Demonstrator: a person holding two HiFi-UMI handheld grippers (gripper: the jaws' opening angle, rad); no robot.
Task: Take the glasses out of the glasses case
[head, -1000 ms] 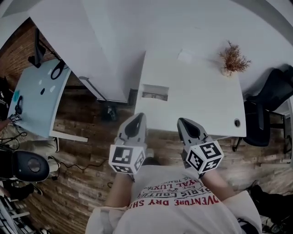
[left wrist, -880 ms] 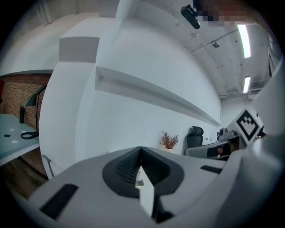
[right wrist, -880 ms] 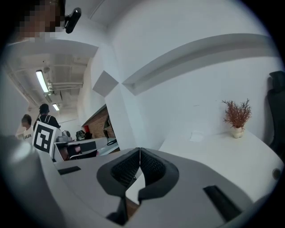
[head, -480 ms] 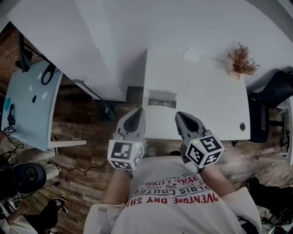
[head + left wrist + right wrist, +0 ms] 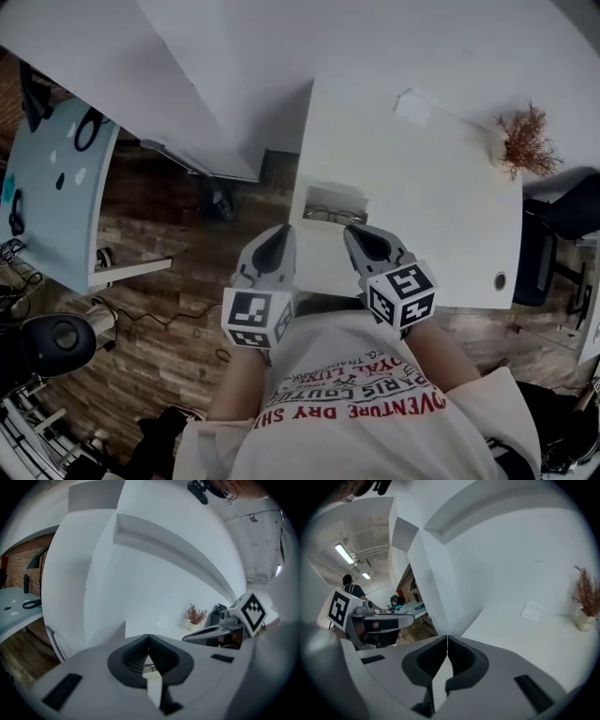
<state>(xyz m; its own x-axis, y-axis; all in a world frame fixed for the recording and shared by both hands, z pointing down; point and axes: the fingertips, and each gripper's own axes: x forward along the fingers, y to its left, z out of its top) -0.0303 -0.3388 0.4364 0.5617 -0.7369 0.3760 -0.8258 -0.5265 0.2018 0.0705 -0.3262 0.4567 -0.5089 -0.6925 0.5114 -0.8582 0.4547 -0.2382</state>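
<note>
A pale glasses case (image 5: 334,195) lies open near the front left corner of the white table (image 5: 441,197). Dark-rimmed glasses (image 5: 327,215) show along the case's near side. My left gripper (image 5: 282,231) hovers just left of the case, its jaws closed together and empty. My right gripper (image 5: 352,231) sits just right of the case over the table's front edge, also shut with nothing held. In the left gripper view the jaws (image 5: 148,637) meet, and a sliver of the glasses (image 5: 149,666) shows through the gap behind them. The right gripper view shows shut jaws (image 5: 447,637) and bare table.
A dried plant in a small pot (image 5: 525,150) stands at the table's far right, and a white paper (image 5: 412,105) lies at the back. A black chair (image 5: 548,246) is on the right. A pale blue desk (image 5: 52,192) stands to the left over the wooden floor.
The head view has closed in on the table. Both grippers came forward to the table's front edge, and the right one shifted left toward the case. Both stayed shut.
</note>
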